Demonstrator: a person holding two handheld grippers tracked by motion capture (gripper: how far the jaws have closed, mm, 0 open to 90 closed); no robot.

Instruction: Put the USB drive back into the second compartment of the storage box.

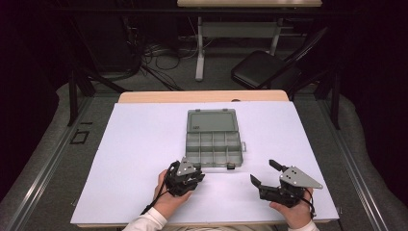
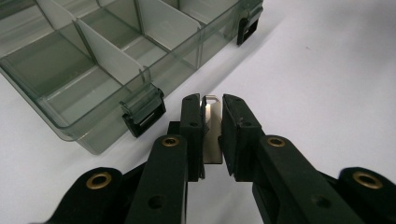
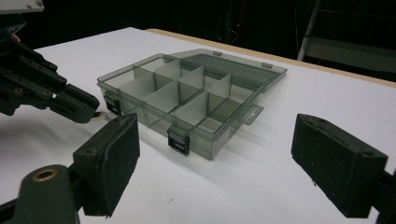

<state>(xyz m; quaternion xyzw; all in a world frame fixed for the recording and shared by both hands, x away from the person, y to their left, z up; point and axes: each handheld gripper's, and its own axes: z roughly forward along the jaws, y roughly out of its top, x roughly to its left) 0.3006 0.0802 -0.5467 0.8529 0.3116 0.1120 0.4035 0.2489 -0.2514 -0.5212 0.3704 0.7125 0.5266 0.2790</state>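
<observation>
A grey see-through compartment box (image 1: 214,139) lies open on the white table, its lid folded back and its dividers bare. My left gripper (image 1: 198,173) sits just in front of the box's near left corner. It is shut on a small shiny metal plate (image 2: 212,133) standing upright between the pads, close to the box's front latch (image 2: 144,114). My right gripper (image 1: 262,172) rests to the right of the box's near edge, open, with nothing between its fingers (image 3: 109,163). The box (image 3: 187,95) lies ahead of the right gripper, and the left gripper (image 3: 79,109) reaches in beside it.
The white sheet (image 1: 144,144) covers most of the wooden table, with bare room to the left and right of the box. A second latch (image 2: 247,23) sits farther along the box front. A folding chair (image 1: 264,70) and a desk frame stand beyond the table.
</observation>
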